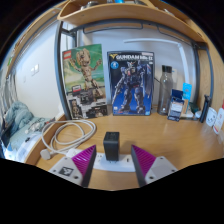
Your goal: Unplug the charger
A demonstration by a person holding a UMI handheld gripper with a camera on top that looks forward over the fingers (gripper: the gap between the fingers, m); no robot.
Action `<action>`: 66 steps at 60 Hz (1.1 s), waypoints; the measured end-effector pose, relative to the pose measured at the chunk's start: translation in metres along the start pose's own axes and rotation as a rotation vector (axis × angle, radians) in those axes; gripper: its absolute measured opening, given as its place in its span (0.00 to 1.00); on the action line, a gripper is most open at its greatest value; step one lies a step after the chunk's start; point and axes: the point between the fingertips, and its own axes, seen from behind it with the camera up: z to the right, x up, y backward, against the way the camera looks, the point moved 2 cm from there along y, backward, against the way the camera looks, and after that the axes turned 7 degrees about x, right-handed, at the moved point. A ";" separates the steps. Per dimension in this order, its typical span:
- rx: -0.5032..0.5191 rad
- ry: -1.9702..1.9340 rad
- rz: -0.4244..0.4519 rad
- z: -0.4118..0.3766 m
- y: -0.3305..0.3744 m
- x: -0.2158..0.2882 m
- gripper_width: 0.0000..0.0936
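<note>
A black charger (111, 145) stands plugged into a white power strip (97, 163) that lies on the wooden desk (170, 140). My gripper (113, 160) is open, its two pink pads (83, 157) on either side of the charger with a gap at each side. The charger stands between the fingertips, just ahead of them. A white cable (68, 134) lies coiled on the desk to the left of the strip.
Two boxes lean against the wall behind: a Groot box (84, 82) and a Gundam box (131, 83). A dark bottle (166, 90) and a blue item (177, 103) stand at the right. White sockets (213, 118) sit at the far right. Cloth (17, 128) lies at the left.
</note>
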 end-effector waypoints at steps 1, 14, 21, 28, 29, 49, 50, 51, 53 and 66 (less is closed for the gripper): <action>-0.006 0.000 -0.001 0.000 -0.005 0.000 0.71; -0.025 -0.004 -0.017 0.001 -0.024 0.021 0.15; 0.009 0.027 0.210 -0.005 0.011 0.154 0.13; 0.037 -0.014 0.257 0.010 0.042 0.220 0.13; 0.035 -0.021 0.252 0.016 0.047 0.223 0.13; -0.033 -0.083 -0.189 0.165 0.087 0.090 0.13; -0.023 -0.090 -0.226 0.171 0.089 0.079 0.13; -0.025 -0.095 -0.260 0.174 0.089 0.070 0.13; -0.017 -0.112 -0.312 0.186 0.093 0.053 0.13; 0.023 -0.108 -0.571 0.220 0.099 -0.027 0.13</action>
